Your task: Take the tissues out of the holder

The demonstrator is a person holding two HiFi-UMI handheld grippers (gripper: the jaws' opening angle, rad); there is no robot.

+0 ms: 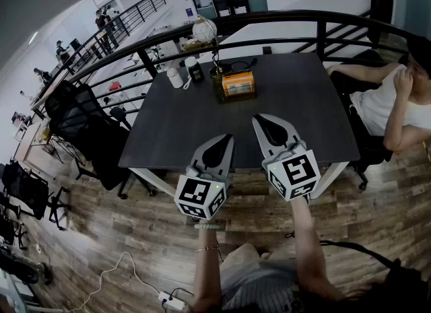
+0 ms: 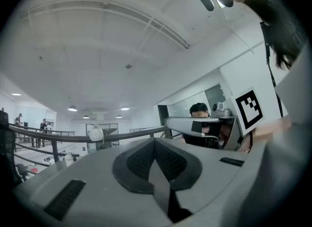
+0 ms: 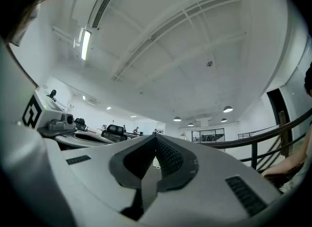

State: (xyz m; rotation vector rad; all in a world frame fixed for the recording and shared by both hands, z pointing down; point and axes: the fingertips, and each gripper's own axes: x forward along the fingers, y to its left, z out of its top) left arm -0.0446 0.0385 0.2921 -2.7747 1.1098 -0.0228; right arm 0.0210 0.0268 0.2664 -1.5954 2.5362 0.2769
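I count two grippers, the left gripper (image 1: 227, 140) and the right gripper (image 1: 260, 121). Ahead of the jaws is one table (image 1: 175, 124) bearing one holder (image 1: 238, 84) and two bottles, a white bottle (image 1: 175, 76) and a black bottle (image 1: 195, 71). One person (image 1: 387, 99) sits to the jaws' right.

Too small to tell what's in holder (image 1: 219, 93), perhaps tissues (image 1: 239, 83); seated person (image 1: 390, 99) cut off rt.

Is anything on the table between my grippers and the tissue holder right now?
Nothing visible does. Only bare table lies between the left gripper, the right gripper and the tissue holder. A white bottle and a black bottle stand left of the holder, off both paths.
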